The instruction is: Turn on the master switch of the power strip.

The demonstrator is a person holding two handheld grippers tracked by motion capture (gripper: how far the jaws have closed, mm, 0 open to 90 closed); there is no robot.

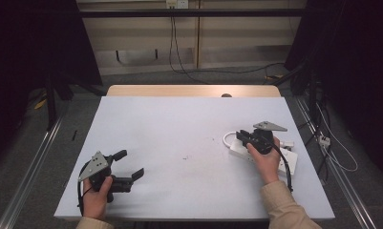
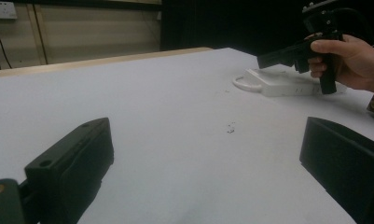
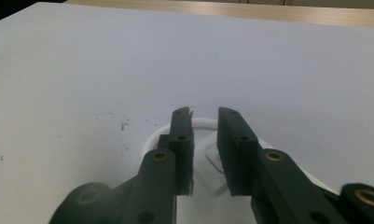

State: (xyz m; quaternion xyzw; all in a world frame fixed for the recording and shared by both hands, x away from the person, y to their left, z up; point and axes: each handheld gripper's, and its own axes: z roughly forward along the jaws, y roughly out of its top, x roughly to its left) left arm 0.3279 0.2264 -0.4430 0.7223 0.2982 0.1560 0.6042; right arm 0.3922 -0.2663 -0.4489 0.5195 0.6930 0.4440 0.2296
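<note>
I've got the right tongs (image 3: 204, 116) a narrow gap apart over the white plastic power strip (image 1: 240, 151) at four o'clock on the pale grey bench (image 1: 179, 143) — gripping nothing. I'd descend squarely. Left tongs (image 1: 132, 164) gape wide, empty.

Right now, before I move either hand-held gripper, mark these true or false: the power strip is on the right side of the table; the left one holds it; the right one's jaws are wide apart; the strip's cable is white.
1. The power strip lies on the right side of the table: true.
2. The left hand-held gripper holds it: false; its jaws stand open over bare table.
3. The right hand-held gripper has wide-open jaws: false; only a narrow gap, above the strip's end.
4. The cable is white: true.
</note>
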